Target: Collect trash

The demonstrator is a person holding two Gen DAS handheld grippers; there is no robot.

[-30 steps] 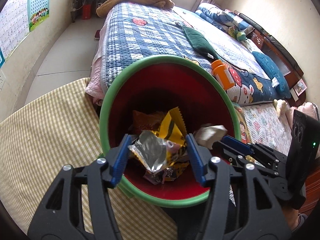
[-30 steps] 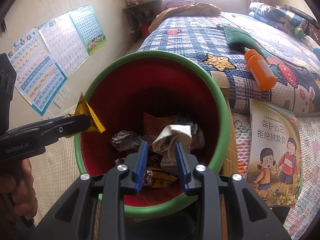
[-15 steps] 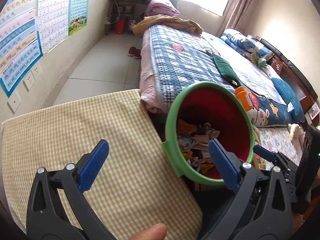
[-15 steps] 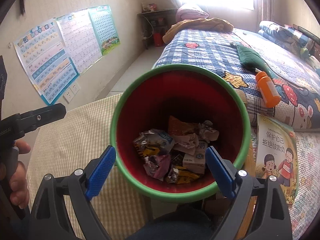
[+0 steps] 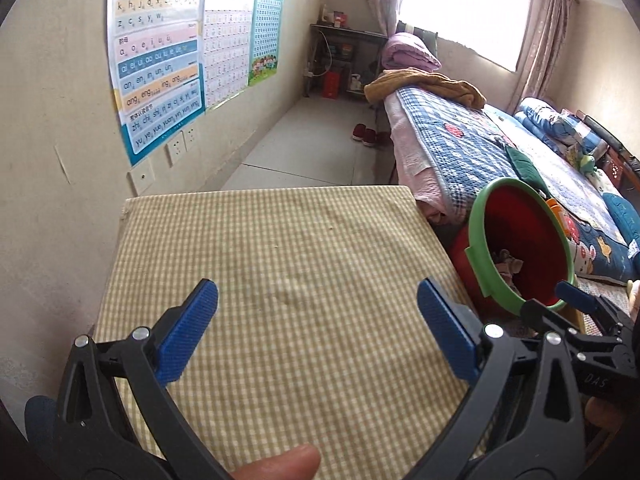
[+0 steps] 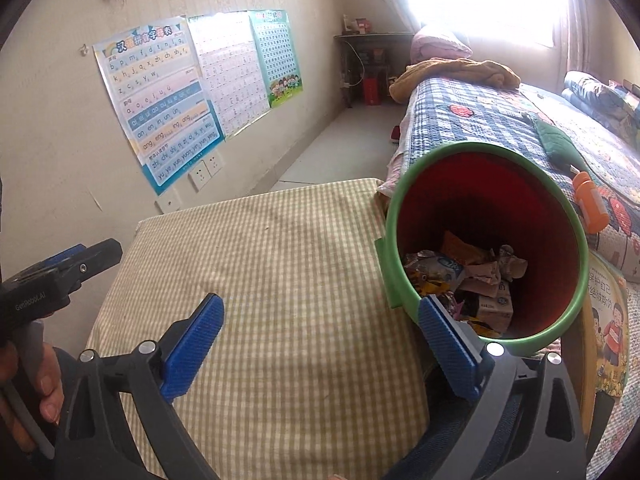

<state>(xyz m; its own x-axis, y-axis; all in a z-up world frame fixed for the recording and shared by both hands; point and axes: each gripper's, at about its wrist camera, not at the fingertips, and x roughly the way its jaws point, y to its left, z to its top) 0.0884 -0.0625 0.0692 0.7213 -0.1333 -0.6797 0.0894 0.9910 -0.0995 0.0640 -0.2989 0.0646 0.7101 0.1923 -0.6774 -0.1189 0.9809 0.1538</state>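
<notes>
Tools first: my left tool (image 5: 318,330) hung over the worktop (image 5: 280,264) with its blue pads (image 5: 188,332) spread as wide as they went and nothing between them, only the yellow checked cloth showing through the gap. My right tool (image 6: 320,344) was just as bare, its jaws still opening the last little bit, one pad over the cloth and the other pad (image 6: 448,350) in front of the near rim of the bin. Seen from the right wrist, the left tool (image 6: 64,276) sat at the left edge of the worktop with a hand (image 6: 40,384) wrapped round its handle; seen from the left wrist, the right tool (image 5: 576,312) reached in from the lower right, below the bin's rim.

Beyond the worktop's right edge stood the red bin with the green rim (image 6: 484,240), tucked between the worktop and the bed (image 6: 480,120). The trash (image 6: 464,284) lay heaped in its bottom: crumpled foil wrappers, an orange packet, wadded paper and a small carton. The cloth itself looked bare. An orange bottle (image 6: 592,204) lay on the quilt just past the bin, and a picture book (image 6: 608,320) lay to the bin's right. Alphabet posters (image 5: 160,56) covered the wall behind the worktop.
</notes>
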